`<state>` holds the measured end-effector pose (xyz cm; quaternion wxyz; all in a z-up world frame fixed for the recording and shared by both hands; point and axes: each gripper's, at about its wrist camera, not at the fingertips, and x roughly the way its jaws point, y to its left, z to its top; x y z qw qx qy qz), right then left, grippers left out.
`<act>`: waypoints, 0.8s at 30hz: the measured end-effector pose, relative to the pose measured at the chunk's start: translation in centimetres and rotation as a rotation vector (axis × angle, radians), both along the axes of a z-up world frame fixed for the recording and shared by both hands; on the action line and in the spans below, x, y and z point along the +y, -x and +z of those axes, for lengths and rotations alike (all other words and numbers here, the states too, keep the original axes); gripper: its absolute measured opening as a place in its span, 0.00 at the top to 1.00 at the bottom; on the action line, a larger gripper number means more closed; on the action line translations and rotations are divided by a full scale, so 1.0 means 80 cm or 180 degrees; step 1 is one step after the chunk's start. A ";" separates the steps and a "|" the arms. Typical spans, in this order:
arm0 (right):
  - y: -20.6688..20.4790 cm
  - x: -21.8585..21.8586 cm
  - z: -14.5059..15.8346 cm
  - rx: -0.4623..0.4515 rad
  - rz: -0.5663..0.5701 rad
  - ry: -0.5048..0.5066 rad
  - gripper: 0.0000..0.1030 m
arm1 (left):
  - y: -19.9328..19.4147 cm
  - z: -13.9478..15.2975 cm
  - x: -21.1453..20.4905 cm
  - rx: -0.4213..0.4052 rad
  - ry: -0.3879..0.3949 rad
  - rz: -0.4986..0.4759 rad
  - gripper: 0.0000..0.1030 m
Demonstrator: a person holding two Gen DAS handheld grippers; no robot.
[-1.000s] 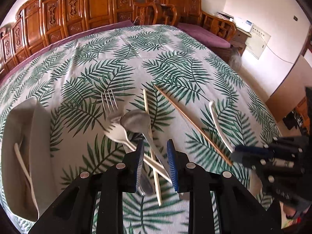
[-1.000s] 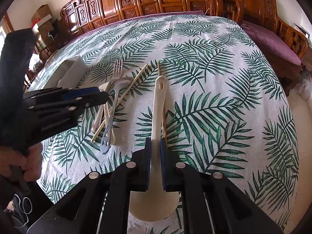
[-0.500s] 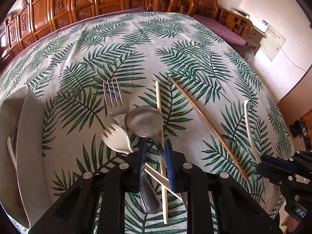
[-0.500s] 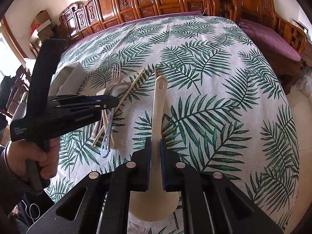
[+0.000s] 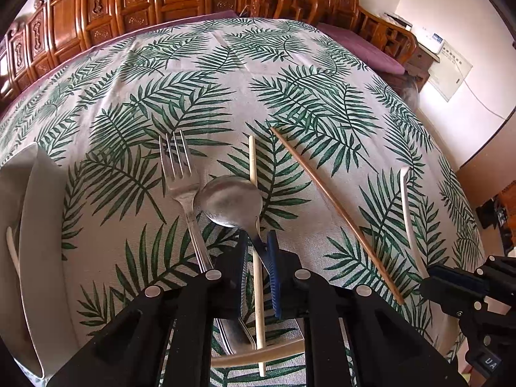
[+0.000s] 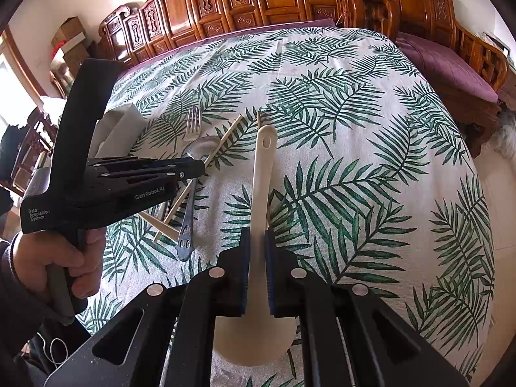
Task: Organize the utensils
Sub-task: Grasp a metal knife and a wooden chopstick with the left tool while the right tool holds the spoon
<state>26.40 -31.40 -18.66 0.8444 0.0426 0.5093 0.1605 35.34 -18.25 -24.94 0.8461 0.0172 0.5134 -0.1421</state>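
A metal spoon (image 5: 230,200) lies bowl-up on the leaf-print tablecloth, beside a metal fork (image 5: 179,174) and across a pale chopstick (image 5: 253,167). My left gripper (image 5: 258,245) is low over the spoon's neck. Its jaws are closing with the neck between them, and a sliver of gap still shows on the left side. A cream plastic handle (image 5: 258,354) pokes out under the gripper. A brown chopstick (image 5: 335,213) lies to the right. My right gripper (image 6: 257,242) is shut on the handle of a cream rice paddle (image 6: 262,174), whose blade sits under the fingers.
A white utensil tray (image 5: 29,225) stands at the table's left edge with a white utensil inside. A person's hand (image 6: 64,258) holds the left gripper (image 6: 196,169). Carved wooden chairs line the far side, and the table drops off on the right.
My left gripper has come forward and down over the spoon's neck and its jaws have narrowed. The cream plastic fork head is now hidden beneath it. The right gripper and paddle have kept still.
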 end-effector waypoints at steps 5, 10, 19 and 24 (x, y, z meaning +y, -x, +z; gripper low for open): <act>0.000 0.000 0.000 0.0000 0.0008 0.0005 0.90 | 0.001 0.003 0.004 -0.0029 0.0029 0.0016 0.95; 0.001 0.002 0.000 0.0004 0.0012 0.0015 0.90 | 0.006 0.016 0.008 -0.0126 0.0029 -0.0003 0.99; 0.002 0.005 0.000 -0.0007 0.0025 0.0040 0.90 | 0.017 0.029 0.012 -0.0214 0.0061 -0.0074 0.99; 0.003 0.006 0.002 -0.0018 0.0028 0.0052 0.90 | 0.025 0.048 0.012 -0.0298 0.0134 -0.0113 0.99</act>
